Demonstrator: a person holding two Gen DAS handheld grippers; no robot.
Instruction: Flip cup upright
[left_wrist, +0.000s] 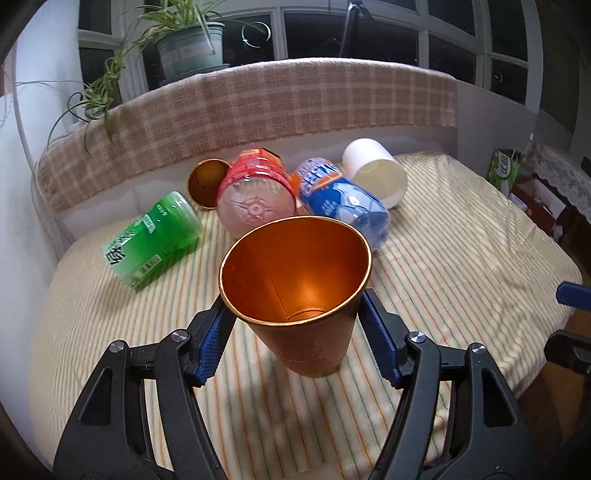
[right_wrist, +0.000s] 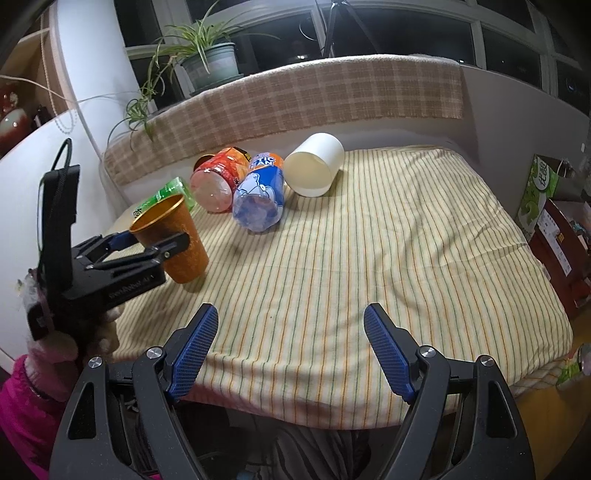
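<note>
An orange metallic cup (left_wrist: 306, 295) stands nearly upright, mouth up, on the striped cloth. My left gripper (left_wrist: 295, 332) is shut on its upper wall, one blue pad on each side. In the right wrist view the same cup (right_wrist: 181, 247) leans slightly, held by the left gripper (right_wrist: 147, 243) at the table's left. My right gripper (right_wrist: 291, 350) is open and empty above the front edge of the table. A white cup (left_wrist: 376, 175) lies on its side at the back, also in the right wrist view (right_wrist: 314, 166).
A green bottle (left_wrist: 155, 238), a red-labelled bottle (left_wrist: 255, 195), a blue-labelled bottle (left_wrist: 340, 199) and a small gold cup (left_wrist: 205, 181) lie in a row at the back. A plaid-covered ledge (left_wrist: 258, 107) with a potted plant (left_wrist: 188, 48) stands behind. Boxes (right_wrist: 554, 229) stand at right.
</note>
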